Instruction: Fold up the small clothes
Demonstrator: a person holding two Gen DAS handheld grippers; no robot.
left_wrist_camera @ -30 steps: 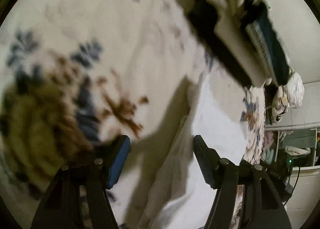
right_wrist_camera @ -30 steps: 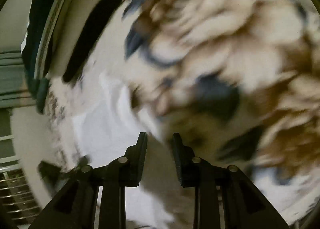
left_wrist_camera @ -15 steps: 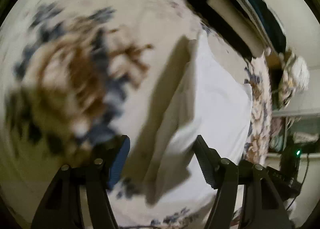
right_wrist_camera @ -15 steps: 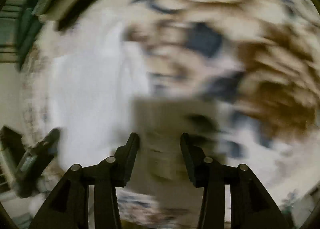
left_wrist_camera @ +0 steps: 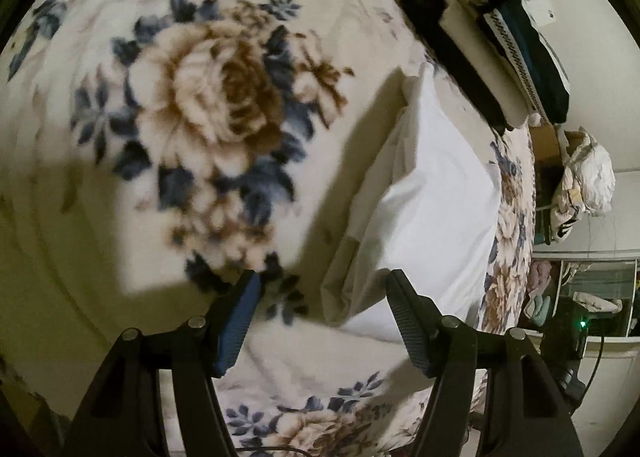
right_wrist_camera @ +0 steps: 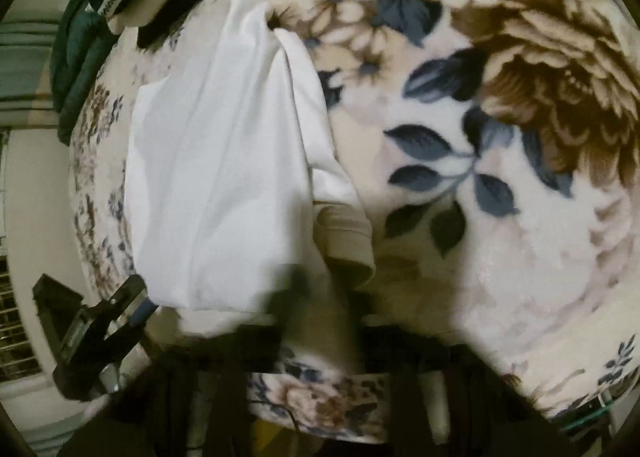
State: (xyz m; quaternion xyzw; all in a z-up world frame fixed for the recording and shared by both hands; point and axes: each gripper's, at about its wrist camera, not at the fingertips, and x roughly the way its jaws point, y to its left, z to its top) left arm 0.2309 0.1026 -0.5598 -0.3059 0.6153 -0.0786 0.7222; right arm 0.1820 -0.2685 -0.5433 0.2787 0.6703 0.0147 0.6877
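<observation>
A white garment [left_wrist_camera: 432, 197] lies folded in a long strip on the floral blanket [left_wrist_camera: 208, 105]; it also shows in the right wrist view [right_wrist_camera: 216, 161], with a loose flap along its right edge. My left gripper [left_wrist_camera: 324, 293] is open and empty, above the garment's near end. It also shows from the side in the right wrist view [right_wrist_camera: 120, 317], at the garment's lower left corner. My right gripper [right_wrist_camera: 320, 337] is blurred and dark at the bottom edge; its fingers stand apart with nothing between them, just short of the garment's near end.
A pile of dark and cream clothes [left_wrist_camera: 492, 37] lies at the far end of the bed; it also shows in the right wrist view [right_wrist_camera: 104, 5]. The bed edge [left_wrist_camera: 516, 217] runs just right of the garment, with shelves and clutter [left_wrist_camera: 580, 297] beyond.
Both grippers have pulled back and up from the blanket, so more of the white garment shows. The right gripper's fingers have spread wider apart. The left stays open.
</observation>
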